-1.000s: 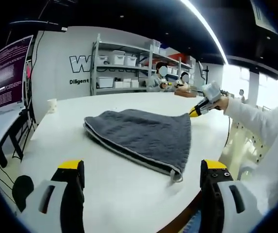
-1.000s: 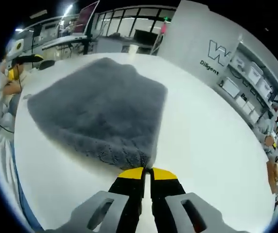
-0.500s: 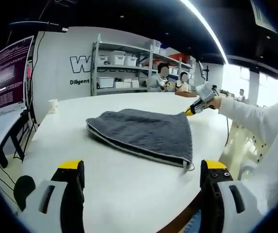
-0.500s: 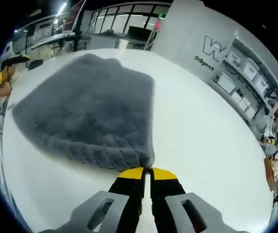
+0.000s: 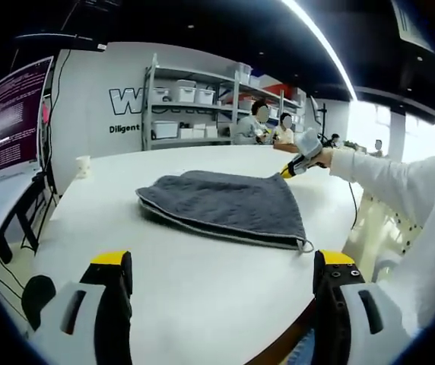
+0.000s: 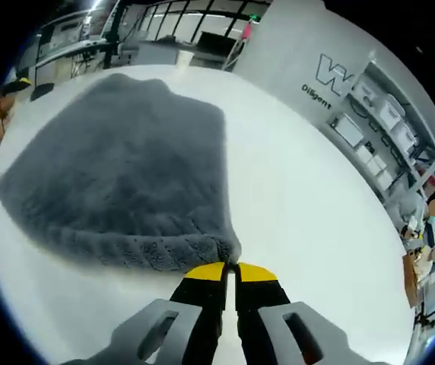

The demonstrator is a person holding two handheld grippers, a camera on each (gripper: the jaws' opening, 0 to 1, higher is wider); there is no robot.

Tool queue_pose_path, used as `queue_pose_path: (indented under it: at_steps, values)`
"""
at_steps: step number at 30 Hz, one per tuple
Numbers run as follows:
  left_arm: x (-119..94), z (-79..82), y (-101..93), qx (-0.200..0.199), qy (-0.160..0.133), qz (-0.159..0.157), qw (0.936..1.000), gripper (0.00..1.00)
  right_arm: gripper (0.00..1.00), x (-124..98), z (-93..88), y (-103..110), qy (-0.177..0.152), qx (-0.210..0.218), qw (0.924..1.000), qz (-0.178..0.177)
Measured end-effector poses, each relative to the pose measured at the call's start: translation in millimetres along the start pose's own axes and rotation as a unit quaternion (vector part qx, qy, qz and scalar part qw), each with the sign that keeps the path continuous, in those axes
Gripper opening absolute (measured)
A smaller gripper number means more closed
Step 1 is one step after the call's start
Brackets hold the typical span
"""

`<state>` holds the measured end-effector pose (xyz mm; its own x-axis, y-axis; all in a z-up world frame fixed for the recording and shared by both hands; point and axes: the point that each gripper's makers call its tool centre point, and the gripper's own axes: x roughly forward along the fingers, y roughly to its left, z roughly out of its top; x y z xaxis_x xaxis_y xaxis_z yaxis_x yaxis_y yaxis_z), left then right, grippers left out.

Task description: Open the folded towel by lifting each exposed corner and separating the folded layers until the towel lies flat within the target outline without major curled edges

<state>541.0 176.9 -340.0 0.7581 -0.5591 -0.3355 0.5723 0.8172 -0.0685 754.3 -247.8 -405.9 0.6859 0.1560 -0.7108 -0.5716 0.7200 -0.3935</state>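
Right gripper (image 6: 230, 268) pinches towel (image 6: 119, 175) corner; left gripper (image 5: 221, 266) spread (wall (image 5: 88, 91) reads "Diligent").

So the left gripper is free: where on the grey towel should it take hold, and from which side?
Probably the near corner of the grey towel, where a small loop sticks out and the stacked layer edges show. The open left gripper could come in low across the table, while the right gripper pinches the far corner.

The white wall (image 5: 103, 84) carried a large outlined "W" with the word "Diligent" beneath it; text on the purple screen (image 5: 8, 114) was unreadable.
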Motion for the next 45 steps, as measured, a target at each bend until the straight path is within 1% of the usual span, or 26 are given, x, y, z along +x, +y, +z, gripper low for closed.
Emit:
queue_pose_path:
  at_steps: [8, 12, 20, 22, 24, 27, 31, 39, 42, 43, 45]
  values:
    - [0.0, -0.6, 0.2, 0.0, 0.001, 0.0, 1.0, 0.98, 0.0, 9.7, 4.3, -9.0, 0.021, -0.026, 0.9993, -0.015]
    - [0.3, -0.8, -1.1, 0.001, 0.002, -0.001, 1.0, 0.98, 0.0, 12.1, 6.2, -12.8, 0.024, -0.027, 0.9992, -0.018]
    - [1.7, -1.8, -2.6, 0.003, 0.005, -0.005, 1.0, 0.98, 0.0, 24.1, 18.2, -35.4, 0.036, -0.035, 0.9978, -0.042]
    - [1.2, -1.5, -2.2, 0.004, 0.005, -0.004, 1.0, 0.98, 0.0, 26.6, 20.8, -39.3, 0.039, -0.038, 0.9974, -0.046]
    - [0.6, -1.4, -1.0, 0.004, 0.005, -0.002, 1.0, 0.98, 0.0, 28.1, 25.1, -37.3, 0.04, -0.041, 0.9971, -0.051]
    - [-0.9, -0.7, 1.1, 0.006, 0.005, 0.002, 1.0, 0.98, 0.0, 34.9, 28.1, -44.5, 0.046, -0.048, 0.9963, -0.055]
    - [-2.7, 0.0, 4.8, 0.008, 0.005, 0.008, 0.9999, 0.98, 0.0, 41.8, 36.1, -55.2, 0.052, -0.062, 0.9949, -0.06]
    - [-3.4, -2.4, 9.6, 0.007, 0.008, 0.017, 0.9998, 0.98, 0.0, 56.2, 58.5, -75.2, 0.058, -0.09, 0.9917, -0.071]
    - [-3.8, -2.9, 10.6, 0.007, 0.008, 0.018, 0.9998, 0.98, 0.0, 59.2, 64.1, -74.3, 0.062, -0.098, 0.9906, -0.073]
    - [-4.3, -2.9, 10.8, 0.007, 0.008, 0.019, 0.9997, 0.98, 0.0, 58.9, 65.9, -70.2, 0.063, -0.1, 0.9902, -0.074]
    - [-6.3, -1.5, 10.7, 0.011, 0.007, 0.022, 0.9997, 0.98, 0.0, 62.1, 68.9, -71.6, 0.067, -0.106, 0.9891, -0.077]
